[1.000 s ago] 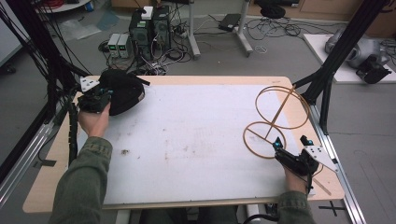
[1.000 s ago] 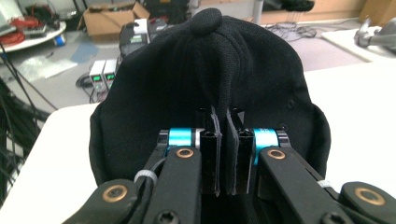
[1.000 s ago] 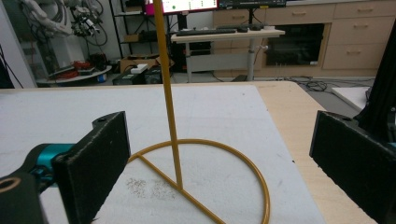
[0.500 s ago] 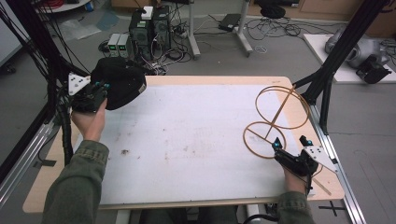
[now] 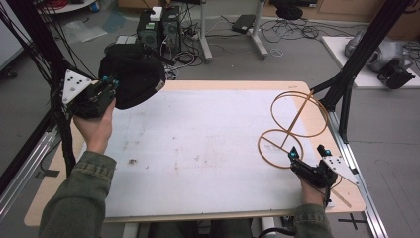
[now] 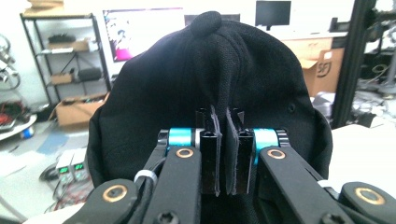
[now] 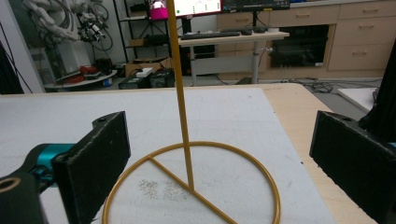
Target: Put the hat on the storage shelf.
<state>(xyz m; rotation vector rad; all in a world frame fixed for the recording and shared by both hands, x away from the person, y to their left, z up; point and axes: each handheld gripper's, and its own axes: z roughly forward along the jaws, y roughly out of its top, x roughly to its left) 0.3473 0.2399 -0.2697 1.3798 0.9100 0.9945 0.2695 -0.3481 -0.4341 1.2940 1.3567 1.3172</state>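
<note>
Here, the left gripper (image 5: 110, 84) is clamped on a black cap (image 5: 132, 74), its 2 jaws pinching a fold of the fabric. The cap hangs just beyond the gripper, lifted clear of the desk (image 5: 198, 144) above its far left corner. The right gripper (image 5: 308, 151), jaws wide apart, holds nothing and sits low near the desk's right edge. Directly ahead of it stands a gold wire stand (image 5: 292, 129), whose round base (image 7: 191, 186) lies between the 2 jaws without touching them, its thin post (image 7: 180, 93) upright.
</note>
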